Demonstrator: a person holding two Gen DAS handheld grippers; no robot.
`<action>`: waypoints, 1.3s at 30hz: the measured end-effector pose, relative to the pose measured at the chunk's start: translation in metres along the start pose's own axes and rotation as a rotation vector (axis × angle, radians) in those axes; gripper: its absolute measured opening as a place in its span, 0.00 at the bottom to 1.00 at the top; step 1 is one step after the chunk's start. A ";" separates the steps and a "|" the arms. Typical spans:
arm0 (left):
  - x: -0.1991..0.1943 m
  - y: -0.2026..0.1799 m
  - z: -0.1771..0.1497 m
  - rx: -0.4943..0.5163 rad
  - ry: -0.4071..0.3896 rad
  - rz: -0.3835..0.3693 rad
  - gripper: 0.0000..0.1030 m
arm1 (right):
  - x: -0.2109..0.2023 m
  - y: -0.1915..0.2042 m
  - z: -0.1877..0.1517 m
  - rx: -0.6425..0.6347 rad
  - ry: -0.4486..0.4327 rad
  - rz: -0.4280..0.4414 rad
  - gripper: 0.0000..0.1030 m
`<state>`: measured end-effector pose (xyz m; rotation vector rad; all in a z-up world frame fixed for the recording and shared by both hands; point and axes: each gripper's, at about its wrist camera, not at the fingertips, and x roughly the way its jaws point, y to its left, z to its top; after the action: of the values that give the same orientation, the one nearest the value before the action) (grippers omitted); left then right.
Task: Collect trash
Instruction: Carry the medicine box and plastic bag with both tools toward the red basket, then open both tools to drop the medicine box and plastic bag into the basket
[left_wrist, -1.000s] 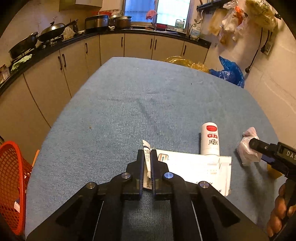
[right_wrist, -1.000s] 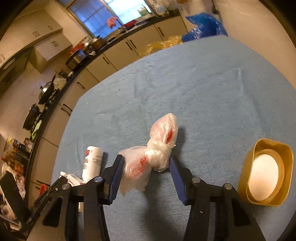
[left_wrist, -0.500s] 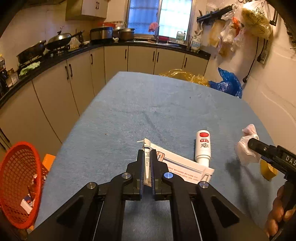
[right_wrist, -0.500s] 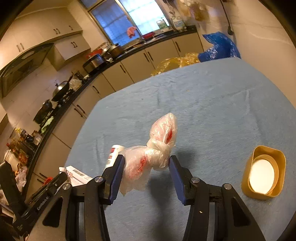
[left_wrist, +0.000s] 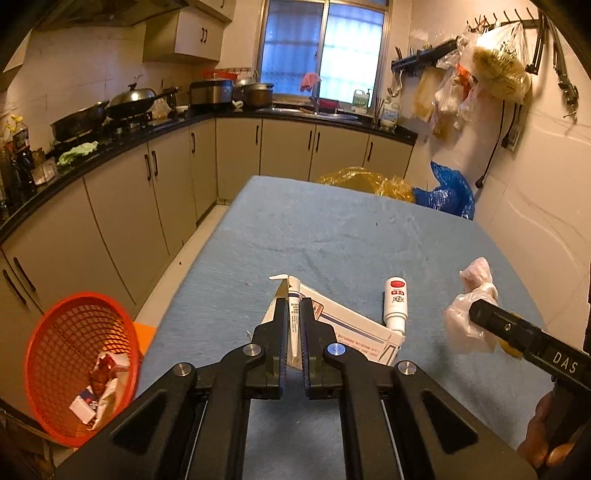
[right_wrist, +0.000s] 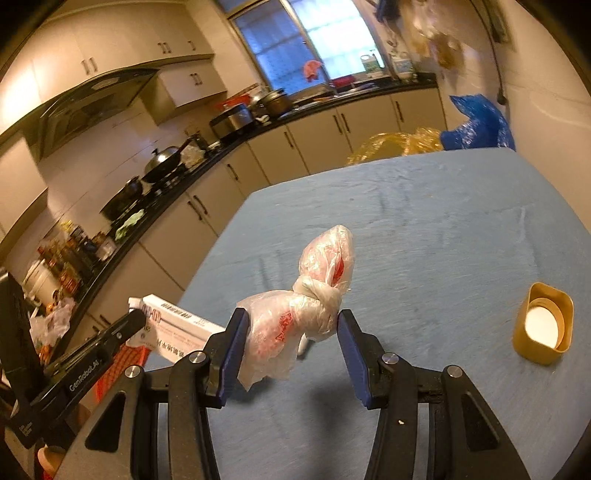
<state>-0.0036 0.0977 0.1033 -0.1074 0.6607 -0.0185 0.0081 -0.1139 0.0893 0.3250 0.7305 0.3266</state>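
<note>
My left gripper (left_wrist: 294, 321) is shut on the edge flap of a flat white carton (left_wrist: 351, 332), which hangs tilted above the blue table (left_wrist: 332, 236). A white bottle with a red cap (left_wrist: 396, 304) lies on the table just beyond the carton. My right gripper (right_wrist: 291, 332) is shut on a knotted clear plastic bag with red print (right_wrist: 314, 288), held clear of the table with its shadow below. In the left wrist view that bag (left_wrist: 471, 317) shows at the right, on the tip of the right gripper (left_wrist: 476, 314). In the right wrist view the carton (right_wrist: 177, 325) shows at the left.
A red mesh basket (left_wrist: 79, 365) with scraps inside stands on the floor left of the table. A gold tub with a white inside (right_wrist: 543, 325) sits on the table to the right. Yellow and blue bags (left_wrist: 443, 192) lie past the far edge. Cabinets line the left.
Both grippers have risen and pulled back. The carton has come up off the table with the left one, the bag with the right. More of the red basket shows.
</note>
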 end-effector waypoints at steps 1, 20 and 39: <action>-0.005 0.003 0.000 -0.002 -0.007 0.004 0.05 | -0.004 0.007 -0.002 -0.015 -0.007 0.001 0.52; -0.085 0.098 -0.012 -0.098 -0.104 0.135 0.05 | -0.013 0.090 -0.026 -0.164 0.032 0.098 0.52; -0.112 0.215 -0.037 -0.219 -0.099 0.319 0.05 | 0.039 0.196 -0.044 -0.314 0.161 0.260 0.53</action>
<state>-0.1187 0.3142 0.1197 -0.2111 0.5737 0.3649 -0.0296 0.0862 0.1129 0.0955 0.7822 0.7114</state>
